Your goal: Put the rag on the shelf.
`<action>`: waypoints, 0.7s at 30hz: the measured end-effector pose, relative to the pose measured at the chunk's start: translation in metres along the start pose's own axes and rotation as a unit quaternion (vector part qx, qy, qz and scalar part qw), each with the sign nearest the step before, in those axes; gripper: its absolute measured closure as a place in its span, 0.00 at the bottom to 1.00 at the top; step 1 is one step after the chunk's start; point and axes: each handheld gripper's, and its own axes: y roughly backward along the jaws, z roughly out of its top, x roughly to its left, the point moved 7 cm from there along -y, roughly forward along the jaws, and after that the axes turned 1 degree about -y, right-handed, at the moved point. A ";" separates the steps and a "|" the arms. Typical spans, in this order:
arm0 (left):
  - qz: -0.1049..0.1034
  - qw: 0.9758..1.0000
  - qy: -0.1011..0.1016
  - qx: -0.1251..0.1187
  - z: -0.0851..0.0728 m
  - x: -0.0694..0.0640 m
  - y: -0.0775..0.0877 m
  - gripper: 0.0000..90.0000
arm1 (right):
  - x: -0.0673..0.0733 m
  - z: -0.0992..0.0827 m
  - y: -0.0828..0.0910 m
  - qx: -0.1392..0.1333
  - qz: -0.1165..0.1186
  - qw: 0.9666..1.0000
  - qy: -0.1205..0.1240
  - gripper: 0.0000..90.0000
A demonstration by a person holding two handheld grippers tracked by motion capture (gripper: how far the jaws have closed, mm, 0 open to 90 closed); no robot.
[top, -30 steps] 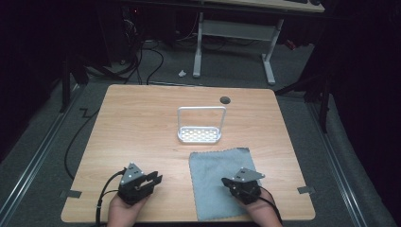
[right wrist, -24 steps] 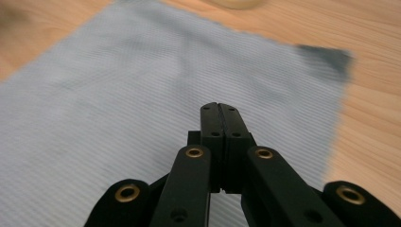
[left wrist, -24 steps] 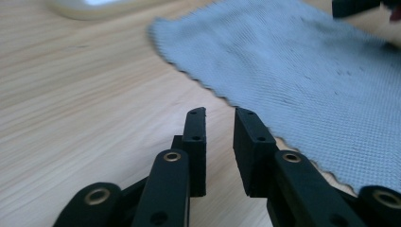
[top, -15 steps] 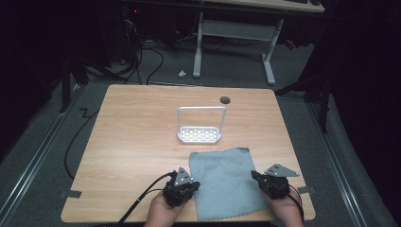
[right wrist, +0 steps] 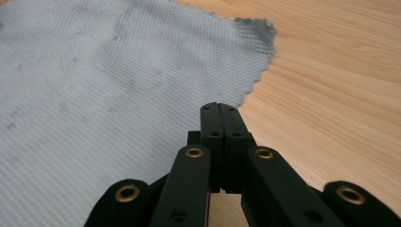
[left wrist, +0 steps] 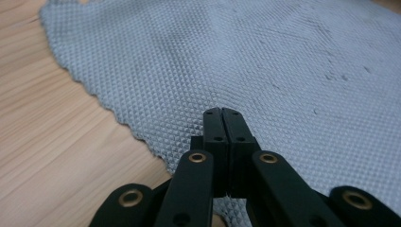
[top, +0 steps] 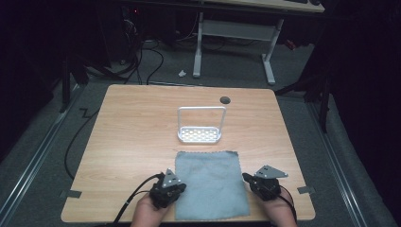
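A grey cloth (top: 210,184) lies flat on the wooden table (top: 132,142), near its front edge. My left gripper (top: 180,188) rests at the cloth's left edge, jaws shut. In the left gripper view its tips (left wrist: 222,113) hover just over the waffle-textured cloth (left wrist: 236,56), with no fabric visible between them. At the cloth's right edge sits my right gripper (top: 246,178), also shut. In the right gripper view its tips (right wrist: 220,109) meet the border between the cloth (right wrist: 94,71) and bare wood (right wrist: 340,94).
A small white wire rack (top: 200,135) with a tall handle stands just behind the cloth at mid-table. A dark round hole (top: 225,100) marks the table's far side. Tape strips (top: 70,193) (top: 305,190) sit at the front corners. Cables and desk legs lie on the floor beyond.
The left gripper moved right from bare wood to the cloth's left edge. The right gripper slid right, off the cloth to its right edge. The cloth now lies flatter and squarer.
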 end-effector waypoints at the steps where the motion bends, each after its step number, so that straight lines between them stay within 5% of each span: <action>1: 0.006 1.000 0.005 0.002 -0.003 0.005 0.005 0.99 | 0.004 0.002 -0.002 0.000 0.002 1.000 0.003 1.00; 5: 0.019 0.999 0.027 -0.007 -0.007 0.023 0.015 0.96 | 0.017 0.011 -0.009 -0.005 0.010 1.000 0.014 1.00; 8: 0.026 0.999 0.033 -0.030 0.014 0.035 0.009 0.91 | 0.022 0.021 -0.018 -0.006 0.011 1.000 0.015 1.00; 13: 0.033 0.999 0.026 0.002 0.022 0.047 -0.011 0.88 | 0.024 0.028 -0.043 0.020 0.006 1.000 0.022 1.00; 16: 0.029 0.999 0.021 0.006 0.017 0.045 -0.009 0.89 | 0.026 0.026 -0.047 0.027 0.008 0.999 0.028 1.00; 21: -0.002 1.000 0.010 0.007 -0.003 0.019 0.008 0.89 | 0.038 0.010 -0.027 0.038 0.037 0.998 0.028 1.00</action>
